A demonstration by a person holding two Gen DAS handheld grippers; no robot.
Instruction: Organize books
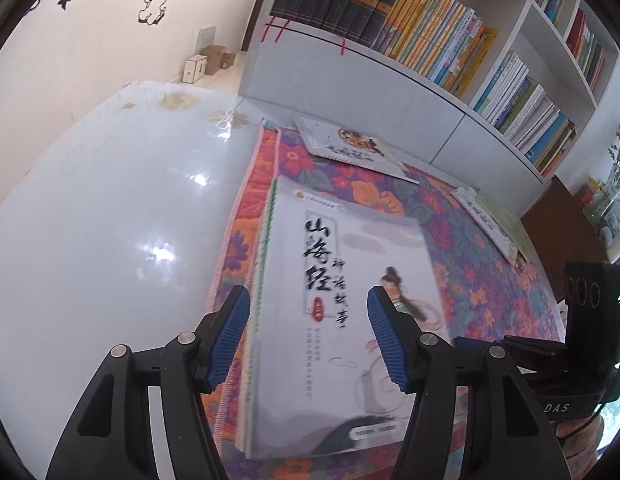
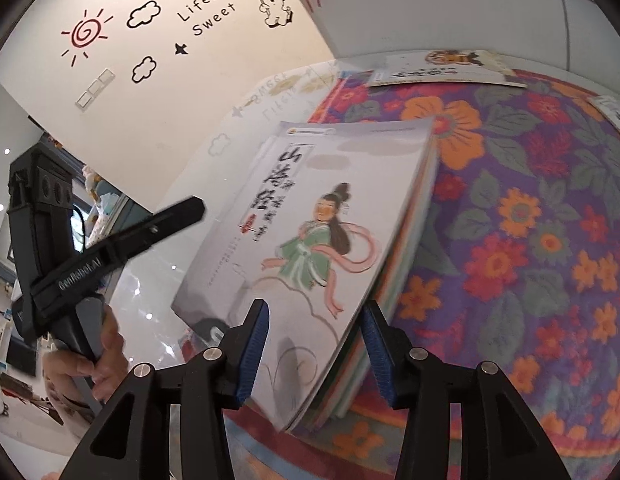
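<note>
White-covered, with black brush calligraphy and a figure in a green robe, the top picture book (image 1: 342, 320) of a small stack lies on a floral rug (image 1: 482, 280) patterned in purple, orange and red; the stack sits at the rug's edge, next to a glossy white floor (image 1: 110, 220). Left gripper (image 1: 308, 336): its blue ribbed pads stand apart over the lower part of the cover, one near the spine edge and one over the painted figure; whether either pad touches the book cannot be told from this view. Right gripper (image 2: 316, 350): its jaws stand part-open astride the stack's near corner, with the cover's edge and the coloured page edges (image 2: 406, 240) between the pads and a gap visible on each side. The left gripper also appears in the right wrist view as a black bar, with the person's hand (image 2: 106, 364) on its handle. Farther back on the rug lie a second picture book (image 1: 358, 148) and a third book (image 1: 494, 224), both flat and well apart from the stack. A white bookshelf (image 1: 442, 92) behind the rug holds rows of upright books.
</note>
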